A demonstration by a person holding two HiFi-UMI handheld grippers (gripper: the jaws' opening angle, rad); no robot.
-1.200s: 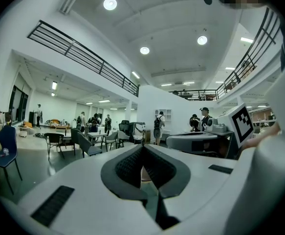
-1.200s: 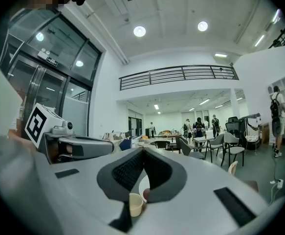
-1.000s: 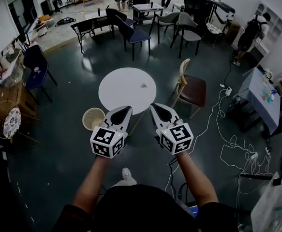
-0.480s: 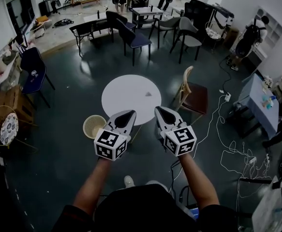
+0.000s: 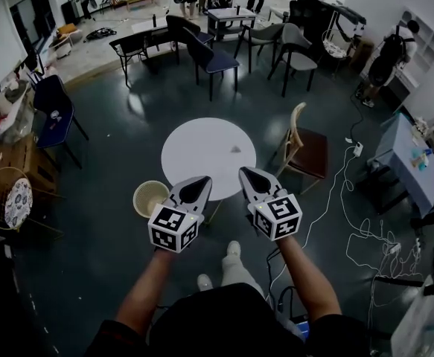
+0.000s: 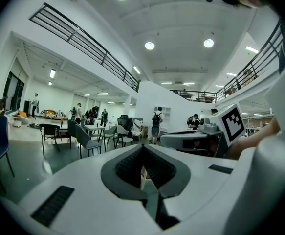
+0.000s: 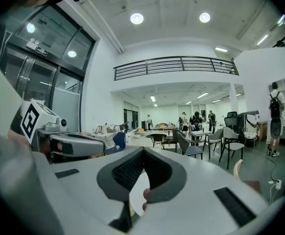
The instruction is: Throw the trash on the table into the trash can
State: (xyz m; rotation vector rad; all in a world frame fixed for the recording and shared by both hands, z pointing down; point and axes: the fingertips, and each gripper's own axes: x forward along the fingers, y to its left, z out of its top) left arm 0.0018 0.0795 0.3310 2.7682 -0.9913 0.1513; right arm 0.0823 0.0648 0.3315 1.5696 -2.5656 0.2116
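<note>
Held white left gripper (image 5: 201, 182) and white right gripper (image 5: 246, 174) side by side before near edge of round white counter (image 5: 202, 151), each shut tight on nothing. Had small dark scrap of trash (image 5: 236, 149) lying on counter's right half, cream round trash can (image 5: 137, 196) on floor beside counter's near left edge.

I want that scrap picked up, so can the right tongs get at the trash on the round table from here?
Probably not yet. The right tongs are shut and look short of the trash, which lies alone on the table. Nothing stands in the way, though.
</note>
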